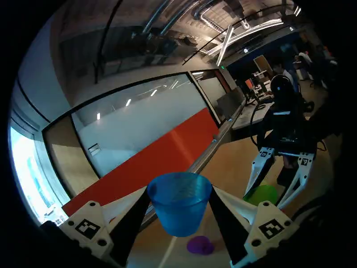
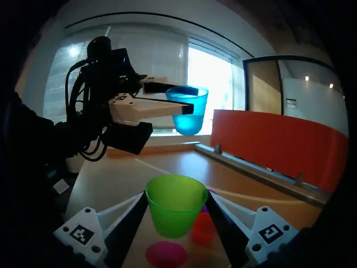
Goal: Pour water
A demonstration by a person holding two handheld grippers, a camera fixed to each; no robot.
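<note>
My left gripper is shut on a translucent blue cup, held upright high above the wooden table. The right gripper view shows that same blue cup raised in the left gripper, up and to the left. My right gripper is shut on a green cup, upright and lower, close over the table. In the left gripper view the right gripper stands farther off at the right with the green cup between its fingers.
A purple cup sits on the table below the blue cup. Under the green cup stand a pink cup and an orange cup. An orange divider panel and a metal rail run along the table's far edge.
</note>
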